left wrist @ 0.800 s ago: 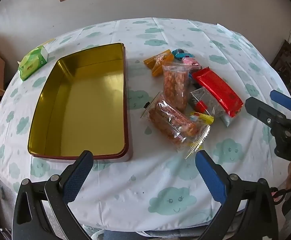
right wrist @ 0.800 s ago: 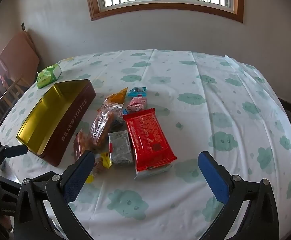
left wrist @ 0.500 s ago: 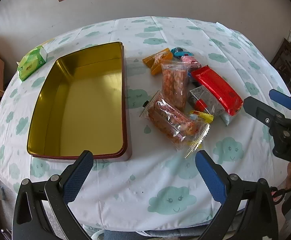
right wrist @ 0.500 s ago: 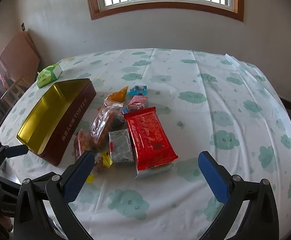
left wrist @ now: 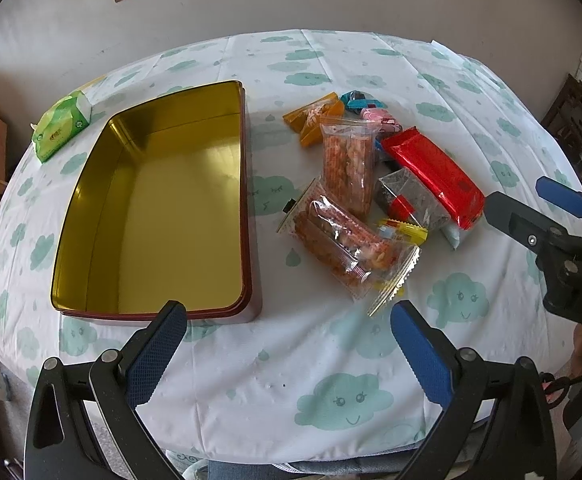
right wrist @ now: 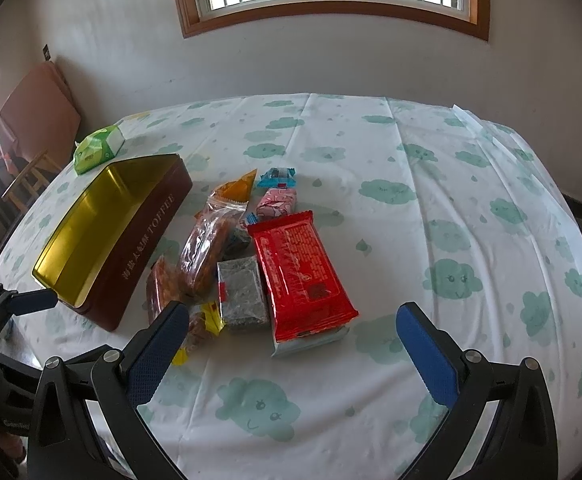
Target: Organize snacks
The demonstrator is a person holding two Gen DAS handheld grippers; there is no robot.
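Note:
An open brown tin (left wrist: 247, 184) (right wrist: 147, 236) with a gold inside holds nothing. Right of it lies a heap of snacks: a red packet (left wrist: 435, 172) (right wrist: 299, 268), two clear bags of orange biscuits (left wrist: 343, 240) (right wrist: 207, 248), a grey block (left wrist: 415, 196) (right wrist: 241, 294), an orange packet (left wrist: 317, 114) (right wrist: 237, 190), a pink one (left wrist: 381, 118) (right wrist: 277, 202) and a teal one (left wrist: 357, 100) (right wrist: 277, 176). My left gripper (left wrist: 283, 344) hovers open over the table's near edge, between tin and heap. My right gripper (right wrist: 291, 344) hangs open just short of the red packet, with nothing between its fingers.
A green tissue pack (left wrist: 61, 126) (right wrist: 97, 148) lies at the far left corner. The cloud-print tablecloth (left wrist: 331, 384) (right wrist: 431, 208) covers the table. A wooden chair (right wrist: 31, 172) and folded board stand left; dark furniture (left wrist: 579, 128) is right.
Both views have shifted only slightly: the table sits a little lower in the left wrist view. No snack has moved, and both grippers stay open.

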